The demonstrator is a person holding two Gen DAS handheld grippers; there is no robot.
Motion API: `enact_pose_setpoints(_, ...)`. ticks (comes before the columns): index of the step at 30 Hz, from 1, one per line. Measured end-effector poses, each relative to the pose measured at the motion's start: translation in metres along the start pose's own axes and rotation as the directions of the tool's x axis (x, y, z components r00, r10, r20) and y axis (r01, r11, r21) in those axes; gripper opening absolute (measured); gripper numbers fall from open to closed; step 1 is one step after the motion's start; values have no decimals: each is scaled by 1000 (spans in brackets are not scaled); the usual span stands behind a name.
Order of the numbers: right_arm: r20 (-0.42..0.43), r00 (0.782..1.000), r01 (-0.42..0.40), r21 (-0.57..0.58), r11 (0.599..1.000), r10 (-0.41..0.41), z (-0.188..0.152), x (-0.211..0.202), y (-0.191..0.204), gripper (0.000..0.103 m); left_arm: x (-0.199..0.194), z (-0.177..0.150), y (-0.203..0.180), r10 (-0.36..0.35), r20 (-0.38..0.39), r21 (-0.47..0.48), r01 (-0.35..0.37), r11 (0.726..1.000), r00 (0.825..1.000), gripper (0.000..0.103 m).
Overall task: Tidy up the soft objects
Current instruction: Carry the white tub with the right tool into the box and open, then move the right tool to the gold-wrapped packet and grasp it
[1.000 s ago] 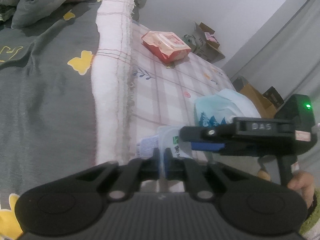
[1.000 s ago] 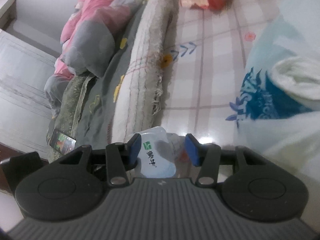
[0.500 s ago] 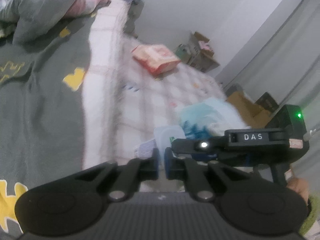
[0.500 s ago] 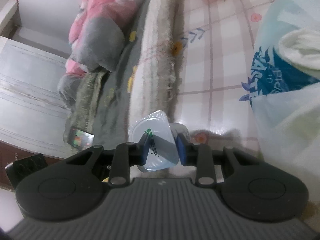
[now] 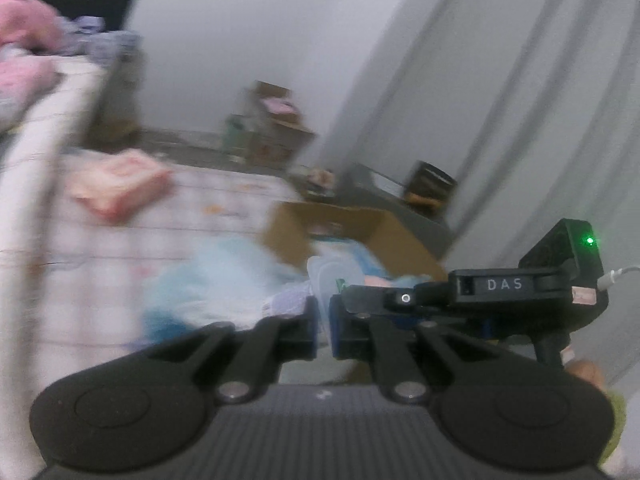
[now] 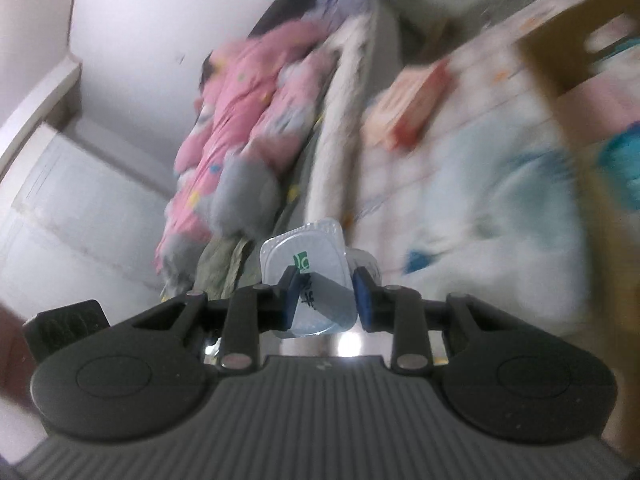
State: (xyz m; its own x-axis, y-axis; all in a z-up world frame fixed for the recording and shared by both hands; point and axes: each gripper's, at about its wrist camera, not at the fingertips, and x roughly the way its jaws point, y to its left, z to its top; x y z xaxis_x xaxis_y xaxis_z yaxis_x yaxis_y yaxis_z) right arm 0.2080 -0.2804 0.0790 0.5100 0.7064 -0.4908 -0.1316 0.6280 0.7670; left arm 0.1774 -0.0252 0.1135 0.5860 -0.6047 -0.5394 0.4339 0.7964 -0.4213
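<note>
A soft translucent pack with a green logo hangs in the air between both grippers. My right gripper is shut on its sides, blue pads pressing in. In the left wrist view the same pack sticks up just past my left gripper, which is shut on the pack's thin edge. The right gripper's black body reaches in from the right, beside the left fingers. A lilac patterned piece shows just left of them. Both views are blurred.
An open cardboard box stands off the bed's edge, past the pack. On the checked sheet lie a light blue plastic bag and a pink-red packet. A pink quilt is heaped at the bed's far side. Grey curtains hang at the right.
The right jaws closed onto the pack. Both grippers then lifted it off the bed and swung it over, so the cardboard box now shows ahead. The left gripper stayed shut.
</note>
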Motion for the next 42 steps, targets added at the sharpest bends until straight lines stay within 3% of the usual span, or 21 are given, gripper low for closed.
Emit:
enact_pose_setpoints(5, 47, 992, 110, 88, 990, -115, 13, -70, -57, 28, 73, -6, -52, -101, -116, 2, 102, 995, 988, 7)
enact_pose_setpoints(10, -4, 975, 221, 163, 961, -224, 11, -103, -115, 28, 136, -23, -75, -143, -260, -31, 140, 990, 955, 7)
enact_pose_setpoints(14, -80, 961, 275, 192, 942, -264, 6, -103, -147, 28, 167, -38, -81, -121, -340, -30, 118, 993, 933, 7)
enact_pose_setpoints(22, -235, 943, 291, 236, 927, -236, 15, -77, -192, 30, 193, -49, -77, -65, -426, -9, 68, 998, 902, 8)
enact_pose_setpoints(27, -283, 922, 331, 220, 918, -264, 22, -60, -205, 31, 185, -48, -82, -65, -414, 42, 90, 995, 908, 8)
enact_pose_setpoints(33, -261, 929, 325, 228, 918, -264, 23, -63, -207, 31, 168, -43, -81, -59, -384, 65, 90, 994, 921, 9)
enact_pose_setpoints(37, -214, 934, 331, 213, 920, -286, 21, -73, -194, 33, 142, -38, -73, -43, -333, 86, 76, 993, 942, 21)
enact_pose_setpoints(41, -110, 952, 301, 147, 942, -287, 18, -88, -161, 39, 98, -31, -52, -1, -247, 93, 24, 995, 969, 52)
enact_pose_setpoints(42, -79, 956, 291, 127, 948, -283, 17, -90, -151, 43, 87, -29, -45, 11, -224, 86, 8, 996, 975, 53)
